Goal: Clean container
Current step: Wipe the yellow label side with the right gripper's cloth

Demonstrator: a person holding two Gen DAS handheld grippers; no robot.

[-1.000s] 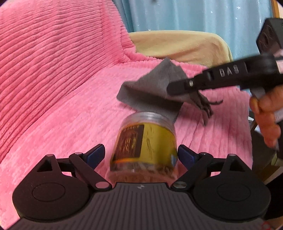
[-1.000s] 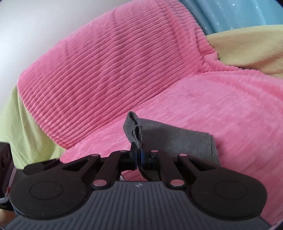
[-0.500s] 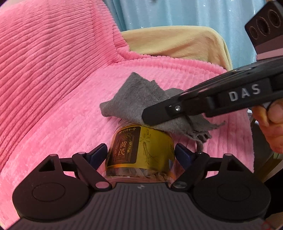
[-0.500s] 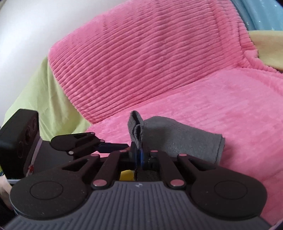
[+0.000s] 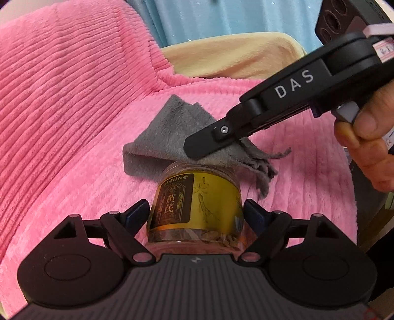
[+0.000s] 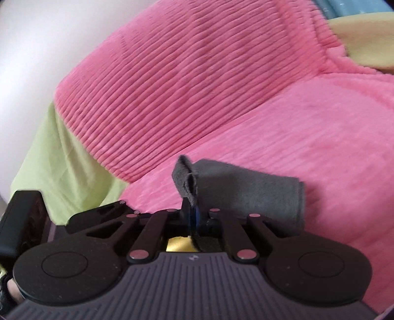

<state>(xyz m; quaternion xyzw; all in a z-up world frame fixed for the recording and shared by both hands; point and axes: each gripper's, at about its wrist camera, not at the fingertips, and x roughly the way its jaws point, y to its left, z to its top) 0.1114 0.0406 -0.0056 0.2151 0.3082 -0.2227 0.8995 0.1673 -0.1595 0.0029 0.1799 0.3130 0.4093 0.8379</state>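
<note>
A clear jar (image 5: 197, 206) with a yellow and dark label holds dried pieces. My left gripper (image 5: 197, 213) is shut on its sides, blue pads pressing both flanks. A grey cloth (image 5: 170, 137) lies over the jar's far end. My right gripper (image 5: 197, 151) comes in from the upper right, shut on that cloth, pressing it against the jar. In the right wrist view the right gripper (image 6: 193, 214) pinches a fold of the grey cloth (image 6: 246, 192), with a sliver of the yellow jar (image 6: 178, 243) below. The left gripper (image 6: 98, 214) shows at the lower left.
A pink ribbed blanket (image 5: 73, 110) covers the sofa seat and back. A cream cushion (image 5: 234, 56) sits behind, before a light blue curtain (image 5: 221, 17). A lime-green cover (image 6: 56, 160) lies at the left. A person's hand (image 5: 369, 140) holds the right gripper's handle.
The right gripper has brought the grey cloth down onto the jar's far end and slid it leftward. The jar has turned in the left gripper, its label now facing the camera.
</note>
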